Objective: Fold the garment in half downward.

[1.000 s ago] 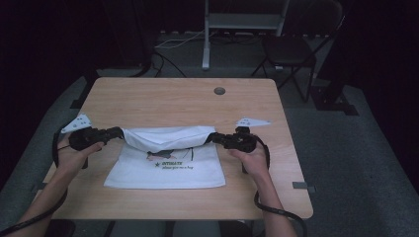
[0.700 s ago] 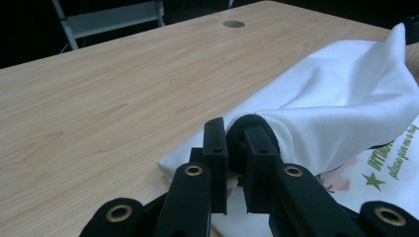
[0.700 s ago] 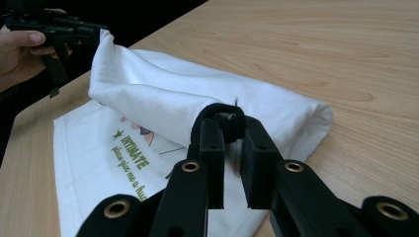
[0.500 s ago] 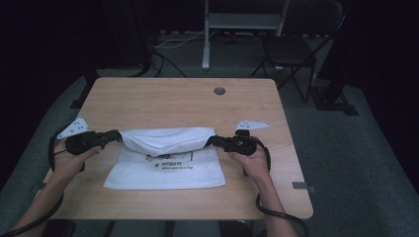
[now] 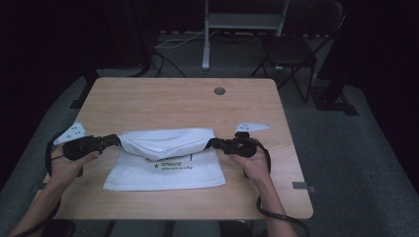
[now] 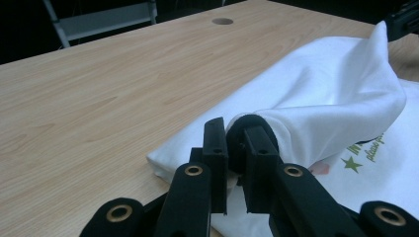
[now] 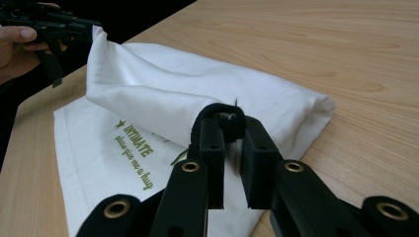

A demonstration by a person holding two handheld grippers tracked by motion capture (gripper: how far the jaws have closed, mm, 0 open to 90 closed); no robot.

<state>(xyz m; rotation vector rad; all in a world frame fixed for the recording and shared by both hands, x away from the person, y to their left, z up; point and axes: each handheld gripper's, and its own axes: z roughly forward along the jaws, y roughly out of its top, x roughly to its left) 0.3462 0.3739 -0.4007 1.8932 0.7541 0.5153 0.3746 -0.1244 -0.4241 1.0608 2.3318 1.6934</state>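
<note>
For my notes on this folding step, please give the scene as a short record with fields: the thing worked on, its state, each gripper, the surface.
thing: white cloth bag with green print
state: far part lifted and folded toward the person, near part flat on the table
left gripper: shut on the cloth's left corner, seen up close in the left gripper view
right gripper: shut on the cloth's right corner
surface: wooden table with a round hole

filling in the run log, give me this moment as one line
left gripper: shut on bag | right gripper: shut on bag | bag: half folded on table
</note>
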